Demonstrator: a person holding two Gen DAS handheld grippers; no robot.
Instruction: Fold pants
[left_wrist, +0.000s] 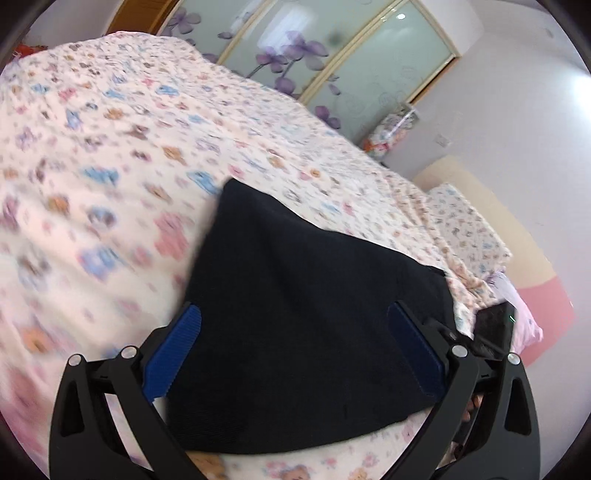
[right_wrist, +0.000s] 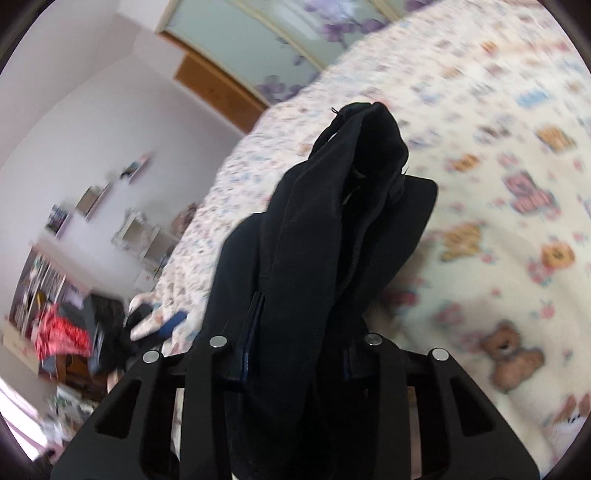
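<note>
In the left wrist view the black pants (left_wrist: 306, 325) are seen spread across the lower centre of the frame, lying on the floral bedspread (left_wrist: 110, 155). The left gripper (left_wrist: 295, 354) is held with its blue-padded fingers (left_wrist: 173, 358) set wide apart, one at the lower left and one at the lower right, with the dark cloth seen between them; nothing is clamped. Mirrored wardrobe doors (left_wrist: 332, 55) with purple flowers are visible along the top of the frame, and a pillow (left_wrist: 465, 225) at the right.

In the right wrist view the pants (right_wrist: 325, 229) are bunched into an upright fold rising through the middle of the frame, gripped between the narrowed fingers of the right gripper (right_wrist: 295, 354). The bedspread (right_wrist: 498, 184) fills the right side, blurred. A cluttered shelf (right_wrist: 48, 295) is seen at the left edge.
</note>
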